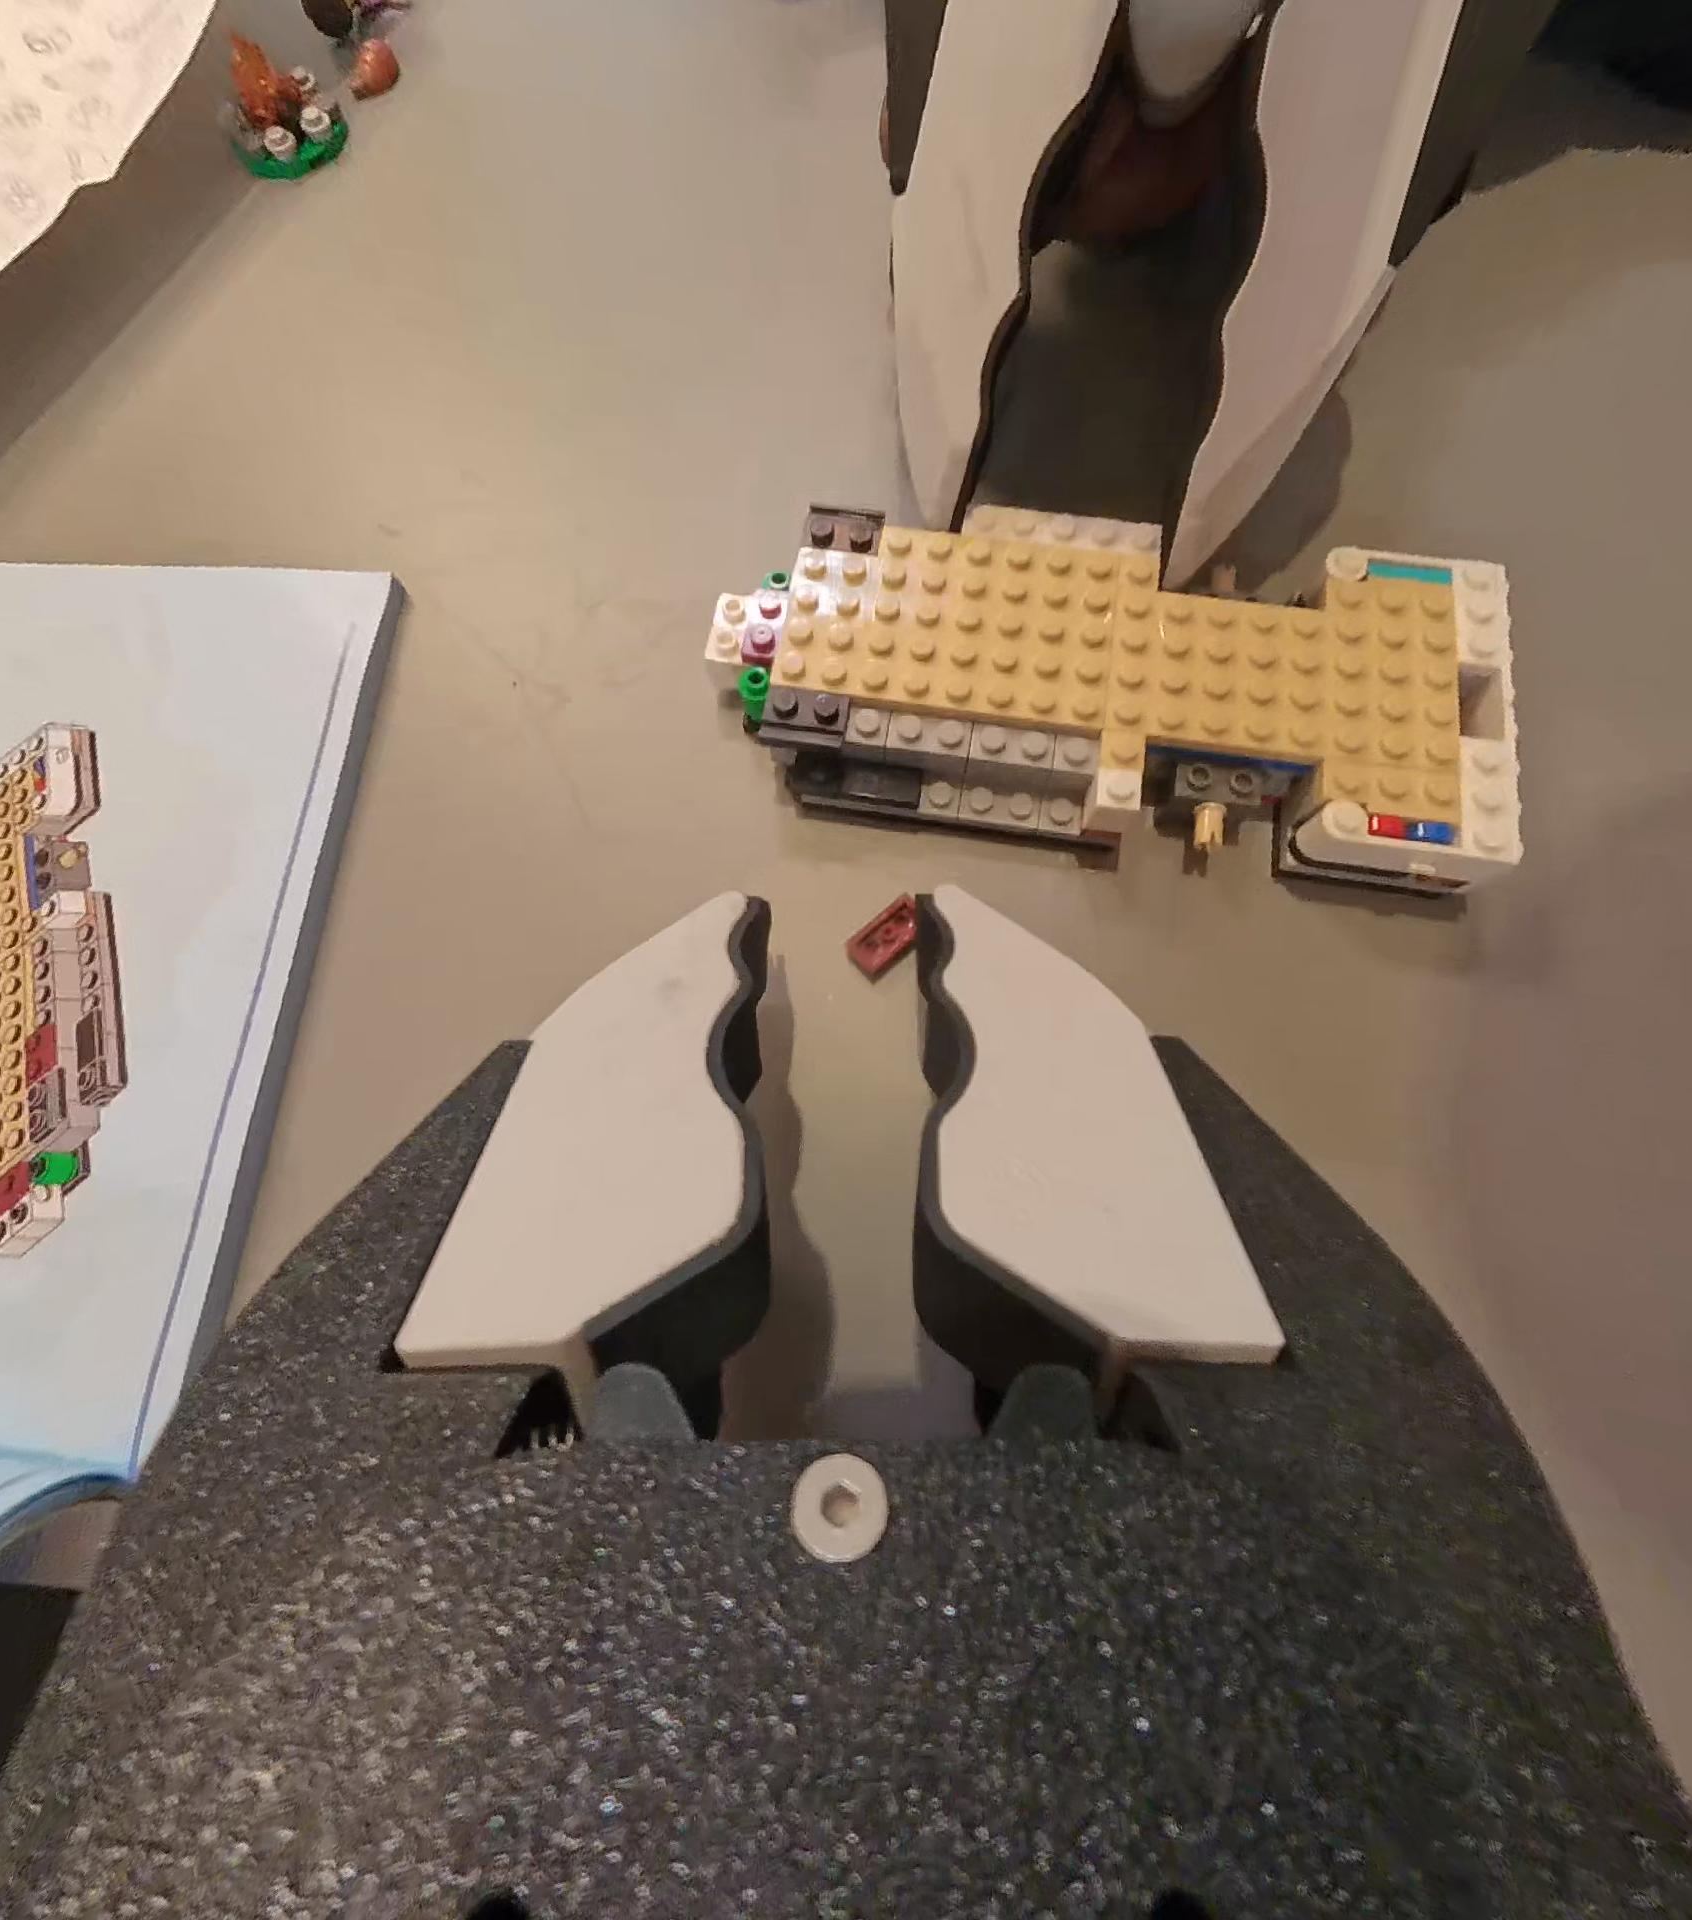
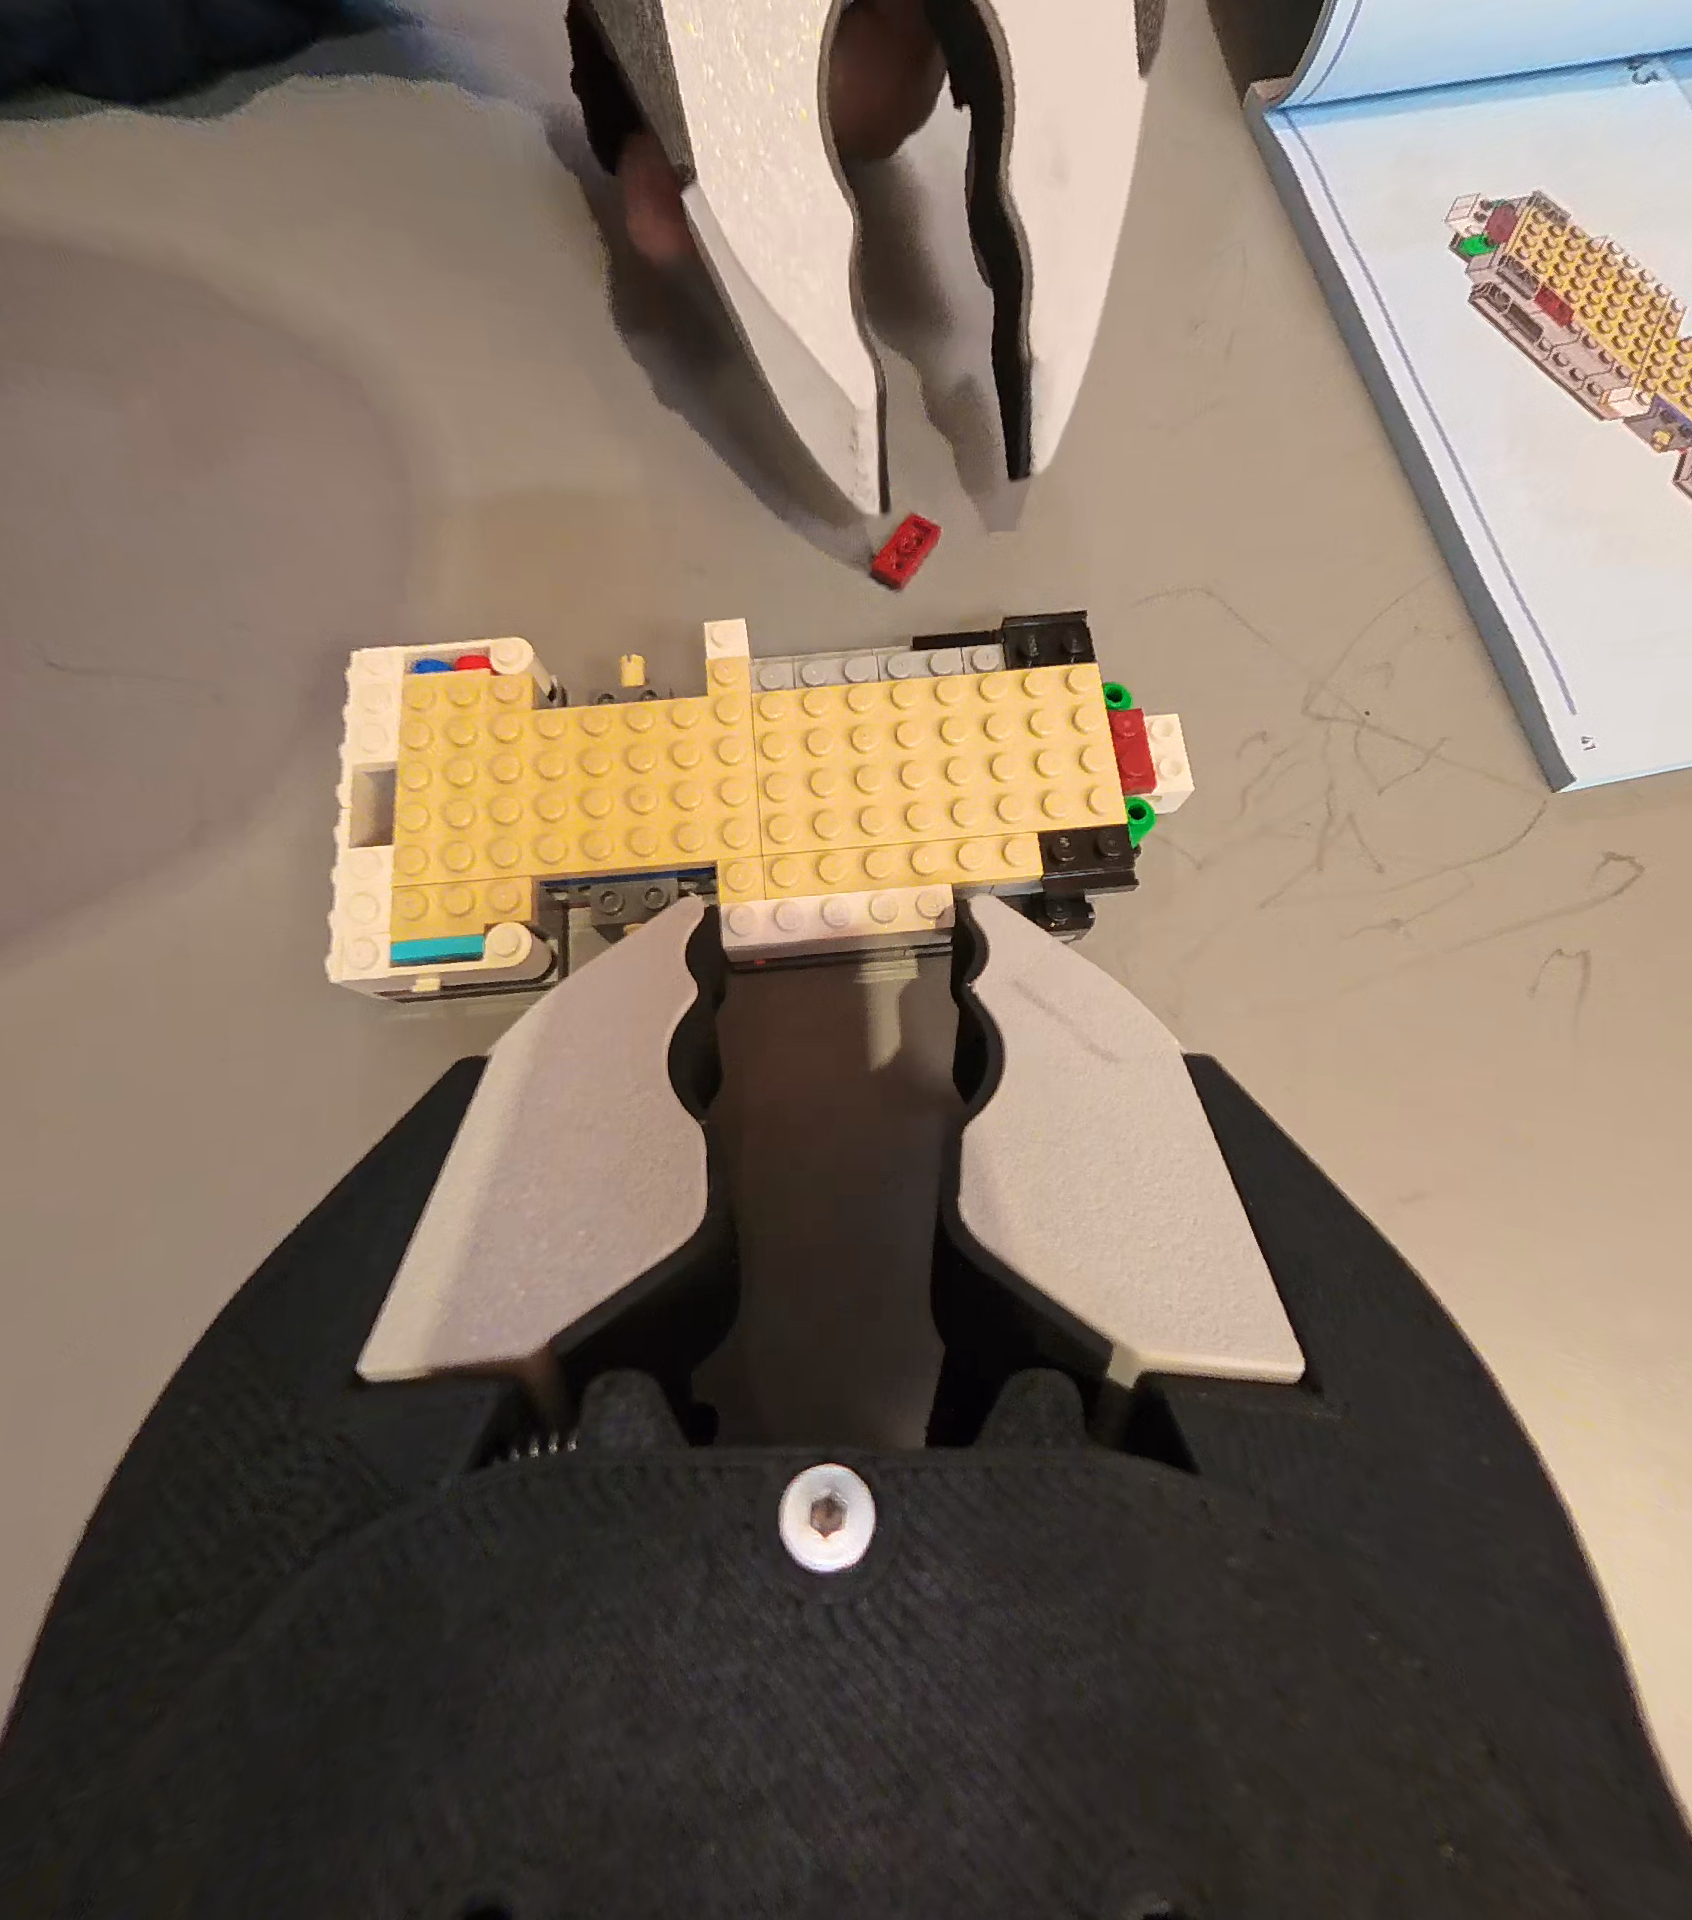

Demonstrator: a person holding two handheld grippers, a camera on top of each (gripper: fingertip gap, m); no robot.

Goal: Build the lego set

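Just off the left gripper (image 1: 847, 920)'s spread fingers — against the right-hand one — a dark red plate (image 1: 881, 935) lies loose and slantwise on the worktop (image 1: 509, 416), while the right gripper (image 2: 837, 920) pinches the brick model (image 2: 748, 790)'s white edge.

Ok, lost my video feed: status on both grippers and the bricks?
Left gripper open, small dark-red plate loose at its fingertips. Right gripper clamps tan-topped brick model's white edge.

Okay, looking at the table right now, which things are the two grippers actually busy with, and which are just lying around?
In use:
- left gripper, open beside the small dark red plate
- right gripper, closed on the white brick edge of the tan brick model

Lying about:
- open instruction booklet
- small green-based brick piece
- white paper
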